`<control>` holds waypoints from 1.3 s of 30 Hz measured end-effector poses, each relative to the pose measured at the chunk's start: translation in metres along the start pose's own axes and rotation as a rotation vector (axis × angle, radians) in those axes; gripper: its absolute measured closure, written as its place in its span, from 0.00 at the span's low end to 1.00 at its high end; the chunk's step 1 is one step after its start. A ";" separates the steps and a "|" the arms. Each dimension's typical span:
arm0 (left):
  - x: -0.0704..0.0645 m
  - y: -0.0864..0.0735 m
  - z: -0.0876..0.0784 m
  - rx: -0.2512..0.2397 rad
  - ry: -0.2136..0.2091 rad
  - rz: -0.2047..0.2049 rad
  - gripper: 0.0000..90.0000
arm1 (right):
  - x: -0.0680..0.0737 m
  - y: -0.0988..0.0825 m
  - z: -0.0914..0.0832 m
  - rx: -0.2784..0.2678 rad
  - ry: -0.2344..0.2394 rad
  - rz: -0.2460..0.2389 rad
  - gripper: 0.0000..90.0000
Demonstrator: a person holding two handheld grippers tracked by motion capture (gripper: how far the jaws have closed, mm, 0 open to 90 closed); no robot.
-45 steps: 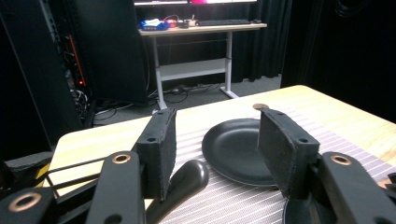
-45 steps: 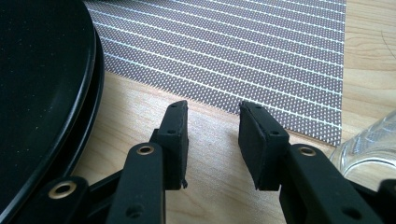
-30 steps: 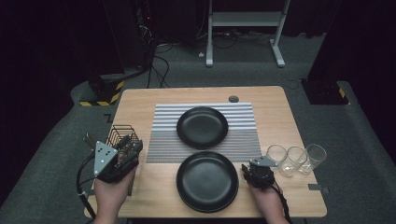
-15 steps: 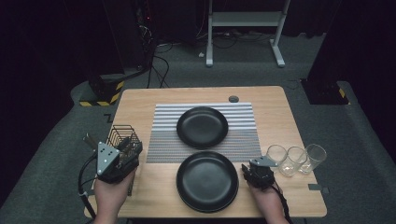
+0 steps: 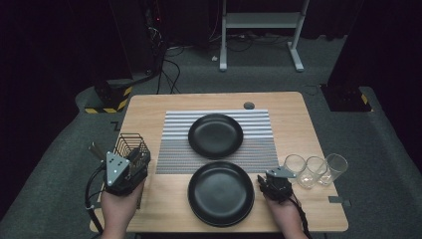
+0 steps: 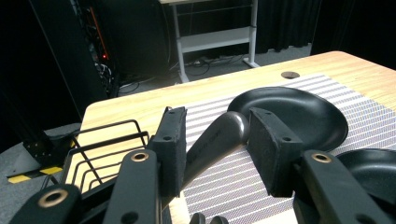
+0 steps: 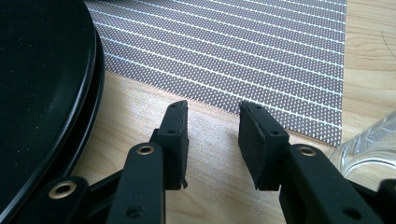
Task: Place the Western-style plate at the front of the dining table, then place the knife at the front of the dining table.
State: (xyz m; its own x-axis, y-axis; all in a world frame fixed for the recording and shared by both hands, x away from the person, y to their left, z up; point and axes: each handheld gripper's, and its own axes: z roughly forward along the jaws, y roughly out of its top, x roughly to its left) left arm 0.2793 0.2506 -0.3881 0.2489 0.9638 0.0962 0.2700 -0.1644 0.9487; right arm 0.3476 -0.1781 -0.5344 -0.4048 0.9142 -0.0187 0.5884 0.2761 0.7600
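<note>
My left gripper [image 5: 134, 158] hovers over a black wire basket [image 5: 130, 143] at the table's left edge. In the left gripper view, a dark utensil handle [image 6: 215, 137] rises slanted from the basket [image 6: 100, 140] between the pads of the left gripper [image 6: 217, 114]. The jaws have just been closing around it. The handle lies close to both pads, and I see no firm press. My right gripper [image 5: 271, 178] rests low by the near black plate [image 5: 220, 193]. In its own view the right gripper [image 7: 215, 107] stands open over bare wood, with nothing between the pads.
A second black plate [image 5: 215, 135] sits on the striped mat [image 5: 171, 149]. Three clear glasses [image 5: 313, 170] stand in a row right of the right gripper; one glass [image 7: 373, 149] is close to its right jaw. The near plate's rim [image 7: 91, 93] lies just to its left.
</note>
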 end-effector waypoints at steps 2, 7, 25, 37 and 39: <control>0.000 0.000 0.000 0.000 0.006 0.000 0.66 | 0.000 0.000 0.000 0.000 0.000 0.000 0.70; -0.001 -0.001 0.000 -0.004 0.021 -0.001 0.71 | 0.000 0.000 0.000 0.000 0.000 0.000 0.70; -0.002 0.003 -0.003 -0.020 0.080 0.032 0.78 | 0.000 0.000 0.000 0.000 0.002 0.000 0.70; 0.002 0.007 -0.007 -0.034 0.089 0.034 0.84 | 0.000 0.000 0.000 0.000 0.005 -0.002 0.70; 0.003 0.007 -0.007 -0.037 0.092 0.032 0.84 | 0.000 0.000 0.000 0.000 0.005 -0.002 0.70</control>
State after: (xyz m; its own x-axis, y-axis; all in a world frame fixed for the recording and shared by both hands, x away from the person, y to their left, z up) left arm 0.2755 0.2536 -0.3789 0.1695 0.9738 0.1519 0.2285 -0.1888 0.9551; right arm 0.3478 -0.1782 -0.5345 -0.4099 0.9120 -0.0169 0.5873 0.2781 0.7601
